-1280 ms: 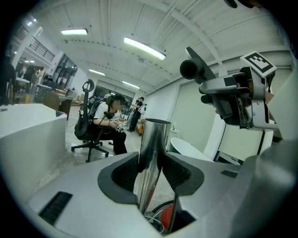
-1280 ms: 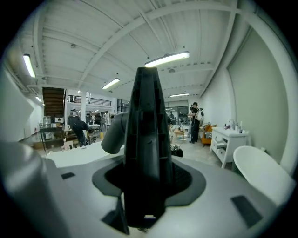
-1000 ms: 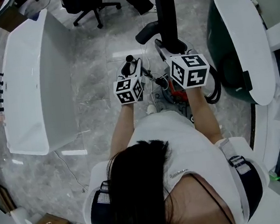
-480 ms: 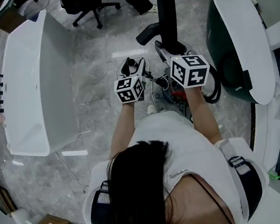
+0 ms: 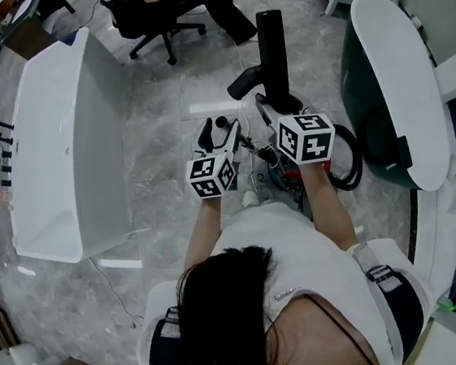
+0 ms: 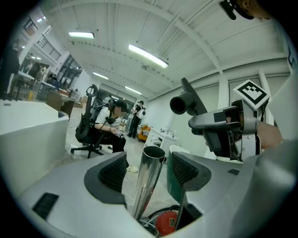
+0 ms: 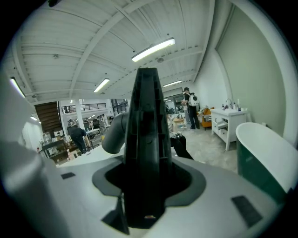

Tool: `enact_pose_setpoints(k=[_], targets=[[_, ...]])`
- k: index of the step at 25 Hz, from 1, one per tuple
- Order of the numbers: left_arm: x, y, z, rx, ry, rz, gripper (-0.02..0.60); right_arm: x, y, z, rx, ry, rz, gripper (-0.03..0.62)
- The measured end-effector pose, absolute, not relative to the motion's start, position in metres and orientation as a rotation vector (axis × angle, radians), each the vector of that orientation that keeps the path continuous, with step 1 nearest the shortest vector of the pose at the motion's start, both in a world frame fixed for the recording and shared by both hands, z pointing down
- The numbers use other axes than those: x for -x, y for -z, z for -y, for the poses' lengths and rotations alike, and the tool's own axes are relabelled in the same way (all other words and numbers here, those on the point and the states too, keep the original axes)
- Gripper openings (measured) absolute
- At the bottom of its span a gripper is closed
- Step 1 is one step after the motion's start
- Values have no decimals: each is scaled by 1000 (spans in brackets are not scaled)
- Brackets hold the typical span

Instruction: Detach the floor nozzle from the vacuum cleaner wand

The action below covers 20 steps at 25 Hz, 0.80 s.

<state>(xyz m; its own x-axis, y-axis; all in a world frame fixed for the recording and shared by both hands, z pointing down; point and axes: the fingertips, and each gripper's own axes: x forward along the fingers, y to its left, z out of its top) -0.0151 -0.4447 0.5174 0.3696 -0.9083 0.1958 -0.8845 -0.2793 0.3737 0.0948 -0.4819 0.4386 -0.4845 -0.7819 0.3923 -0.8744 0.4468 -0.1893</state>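
Spreading wide, the jaws of our left gripper point(image 6: 146, 169) have just been opening, and the shiny steel vacuum wand tube point(image 6: 148, 183) stands between them, touching neither. Right of the wand, our right gripper point(image 7: 149, 179) clamps the black plastic floor nozzle point(image 7: 148, 130), upright and apart from the wand's bare open end. Below the wand sits the red vacuum body point(image 6: 166, 224).

Black floor nozzle point(image 7: 148, 139) stands upright, apart from the open-ended shiny metal wand point(image 6: 148, 181).
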Motion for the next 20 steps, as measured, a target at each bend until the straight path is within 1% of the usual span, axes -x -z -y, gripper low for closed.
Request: enact_pose_setpoints(k=[8,20], targets=[[42,-488,425,-2172,98,1656,288,-89,-450,468,-1443,-545,2412,224],[32,-432,410,-2305,45,1645,288,-95,-453,448,-1534,-555,2360,224]])
